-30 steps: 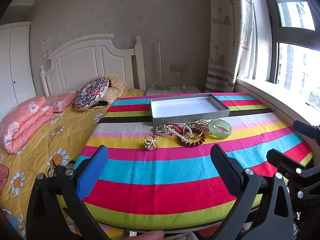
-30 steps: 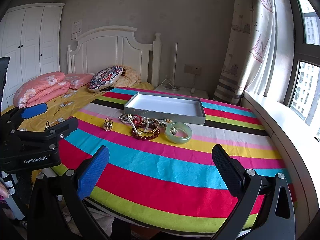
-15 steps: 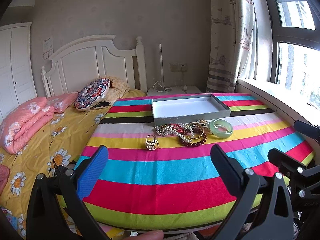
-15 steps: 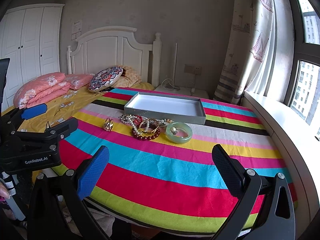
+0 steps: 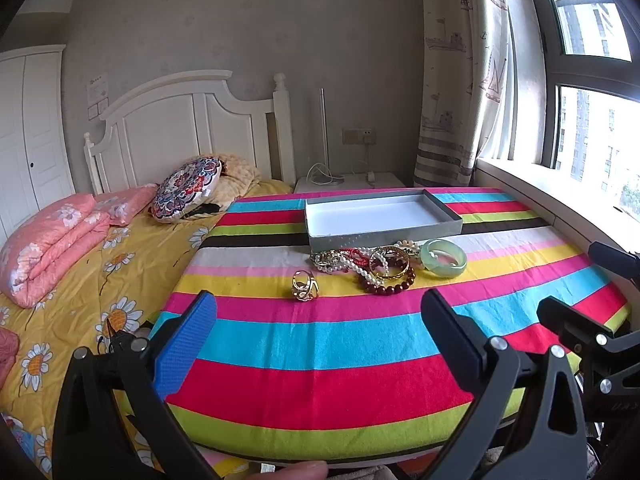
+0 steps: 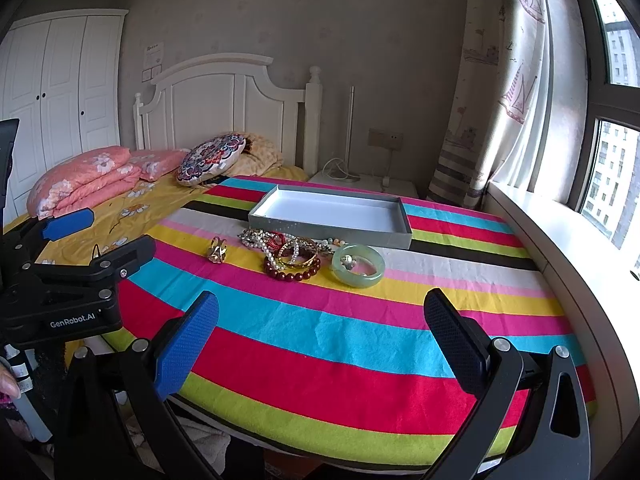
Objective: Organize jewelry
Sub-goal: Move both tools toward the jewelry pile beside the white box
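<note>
A grey shallow box (image 5: 382, 216) with a white inside stands empty at the far side of the striped table (image 5: 320, 344); it also shows in the right wrist view (image 6: 330, 216). In front of it lie a tangle of pearl, gold and dark red bead bracelets (image 5: 370, 266) (image 6: 290, 254), a green jade bangle (image 5: 444, 258) (image 6: 358, 266) and a gold ring (image 5: 305, 285) (image 6: 217, 249). My left gripper (image 5: 320, 344) is open and empty over the near table edge. My right gripper (image 6: 322, 344) is open and empty, to the right of the left one.
A bed with a yellow flowered cover (image 5: 92, 280), pink bedding (image 5: 48, 236) and a round patterned cushion (image 5: 186, 188) lies left of the table. A window sill (image 6: 560, 248) and curtain (image 6: 496, 92) run along the right. A white nightstand (image 5: 348, 182) stands behind the table.
Both views have shifted very slightly; the grippers stay open and the jewelry has not moved.
</note>
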